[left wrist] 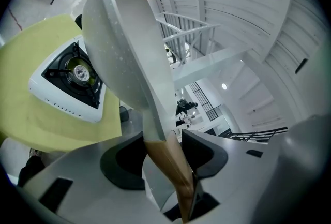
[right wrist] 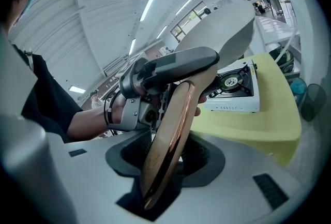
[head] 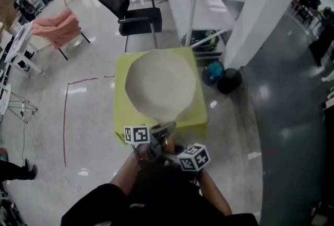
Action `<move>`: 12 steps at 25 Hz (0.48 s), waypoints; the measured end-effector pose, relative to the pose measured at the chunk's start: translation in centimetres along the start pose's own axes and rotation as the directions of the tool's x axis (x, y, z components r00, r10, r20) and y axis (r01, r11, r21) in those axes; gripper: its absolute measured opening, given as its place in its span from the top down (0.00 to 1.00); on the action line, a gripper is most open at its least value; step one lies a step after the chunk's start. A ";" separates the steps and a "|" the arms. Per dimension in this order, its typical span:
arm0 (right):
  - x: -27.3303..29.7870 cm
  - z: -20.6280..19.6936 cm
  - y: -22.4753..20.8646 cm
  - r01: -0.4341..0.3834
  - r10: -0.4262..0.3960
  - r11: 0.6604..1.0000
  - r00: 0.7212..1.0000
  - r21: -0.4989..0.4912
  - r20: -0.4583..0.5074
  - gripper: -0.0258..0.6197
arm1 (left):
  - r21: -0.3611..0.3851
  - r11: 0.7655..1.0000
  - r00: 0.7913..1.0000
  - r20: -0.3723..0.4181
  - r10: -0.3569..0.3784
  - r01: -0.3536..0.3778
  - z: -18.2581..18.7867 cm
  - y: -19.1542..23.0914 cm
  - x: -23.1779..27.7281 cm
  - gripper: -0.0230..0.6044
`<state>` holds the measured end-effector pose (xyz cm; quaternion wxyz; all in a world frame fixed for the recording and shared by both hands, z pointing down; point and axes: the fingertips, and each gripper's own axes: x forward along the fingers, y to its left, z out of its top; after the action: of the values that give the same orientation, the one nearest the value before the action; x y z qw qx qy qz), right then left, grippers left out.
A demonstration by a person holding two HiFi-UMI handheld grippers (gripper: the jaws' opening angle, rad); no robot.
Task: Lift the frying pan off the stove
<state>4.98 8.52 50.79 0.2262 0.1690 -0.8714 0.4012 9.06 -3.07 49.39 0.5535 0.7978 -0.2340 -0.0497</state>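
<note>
step: lift, judged near done | square yellow-green table (head: 120, 105) carries white portable gas stove (left wrist: 67, 83) | pale round frying pan (head: 160, 84) hangs clear above stove, tilted | left gripper (left wrist: 165, 158) and right gripper (right wrist: 168, 161) both clamp its brown wooden handle (left wrist: 178, 176) | next: level pan, keep both grips firm

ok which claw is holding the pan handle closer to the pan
The left claw: it clamps the handle right where it meets the pan, while the right claw grips behind it, near the free end.
</note>
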 end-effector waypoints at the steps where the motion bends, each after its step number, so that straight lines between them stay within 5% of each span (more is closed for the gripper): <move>1: 0.0 0.0 0.0 -0.001 0.001 1.000 1.000 0.001 0.002 0.69 | 0.003 1.000 1.000 -0.001 0.000 0.000 0.0 0.0 0.0 0.58; 12: 0.5 0.1 0.0 -0.004 0.004 1.000 1.000 0.014 0.020 0.69 | 0.022 1.000 0.999 -0.034 0.001 0.000 0.0 0.1 0.0 0.58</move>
<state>4.50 8.34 51.01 0.2154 0.1729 -0.8712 0.4060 9.02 -3.15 49.51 0.5486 0.8044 -0.2255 -0.0336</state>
